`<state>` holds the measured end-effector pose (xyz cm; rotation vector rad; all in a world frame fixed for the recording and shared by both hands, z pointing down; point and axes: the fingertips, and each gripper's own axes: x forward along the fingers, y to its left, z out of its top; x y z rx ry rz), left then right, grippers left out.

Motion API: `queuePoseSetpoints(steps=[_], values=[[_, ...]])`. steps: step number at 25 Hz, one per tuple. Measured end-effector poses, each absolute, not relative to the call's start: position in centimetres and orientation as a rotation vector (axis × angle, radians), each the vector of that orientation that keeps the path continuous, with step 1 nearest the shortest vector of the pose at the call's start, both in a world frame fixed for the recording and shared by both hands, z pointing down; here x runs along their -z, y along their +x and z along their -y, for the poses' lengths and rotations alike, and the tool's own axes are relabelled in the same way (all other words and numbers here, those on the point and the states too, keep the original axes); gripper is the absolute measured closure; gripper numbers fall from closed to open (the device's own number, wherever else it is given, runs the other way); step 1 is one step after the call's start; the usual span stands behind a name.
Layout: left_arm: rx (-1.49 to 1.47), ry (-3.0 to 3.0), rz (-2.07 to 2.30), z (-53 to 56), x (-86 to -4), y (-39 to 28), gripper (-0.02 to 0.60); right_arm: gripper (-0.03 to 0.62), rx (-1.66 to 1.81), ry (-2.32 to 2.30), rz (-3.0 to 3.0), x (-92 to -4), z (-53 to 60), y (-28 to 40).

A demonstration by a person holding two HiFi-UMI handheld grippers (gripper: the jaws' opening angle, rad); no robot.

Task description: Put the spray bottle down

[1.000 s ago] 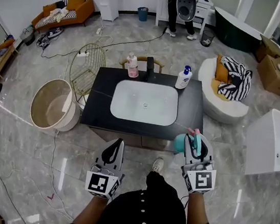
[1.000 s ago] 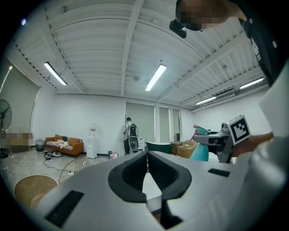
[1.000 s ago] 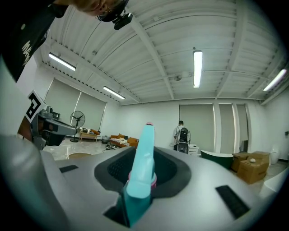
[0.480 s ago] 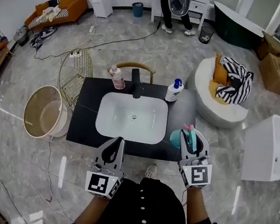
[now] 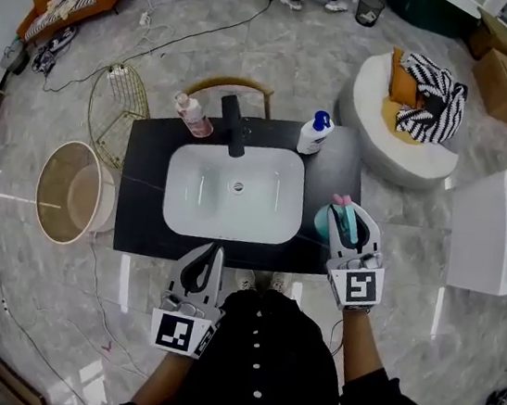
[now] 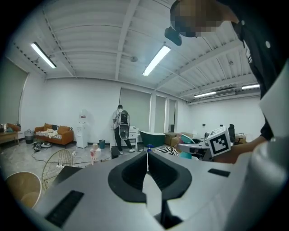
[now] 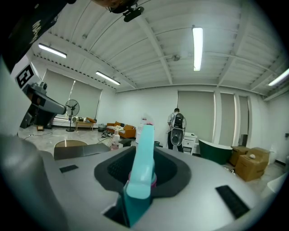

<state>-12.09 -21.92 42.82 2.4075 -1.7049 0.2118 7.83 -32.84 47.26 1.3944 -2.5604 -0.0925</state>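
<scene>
My right gripper (image 5: 346,216) is shut on a teal spray bottle (image 5: 324,223) with a pink nozzle, gripping it at the neck. The bottle hangs over the front right corner of the black counter (image 5: 337,176). In the right gripper view the bottle's teal head (image 7: 143,167) stands upright between the jaws. The left gripper (image 5: 214,254) hovers at the counter's front edge, jaws together with nothing in them (image 6: 147,155). A white sink (image 5: 234,192) fills the counter's middle.
At the counter's back stand a black faucet (image 5: 234,125), a pink bottle (image 5: 192,114) and a white pump bottle (image 5: 315,133). A round tub (image 5: 70,192) and wire basket (image 5: 117,110) sit left. A white bathtub (image 5: 502,232) and pouf (image 5: 406,115) are right.
Both grippers have moved forward to the counter. The right one, with the spray bottle in it, has come from short of the counter to over its front right corner.
</scene>
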Motion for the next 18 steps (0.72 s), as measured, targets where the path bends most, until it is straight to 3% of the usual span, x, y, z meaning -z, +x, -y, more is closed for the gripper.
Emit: queuePoseSetpoints(steps=[18], values=[[-0.394,2.278,1.458,21.6,-51.4,-9.6,0.566,0.496,0.053,1.328,2.504,-58.9,40.0,6.2]])
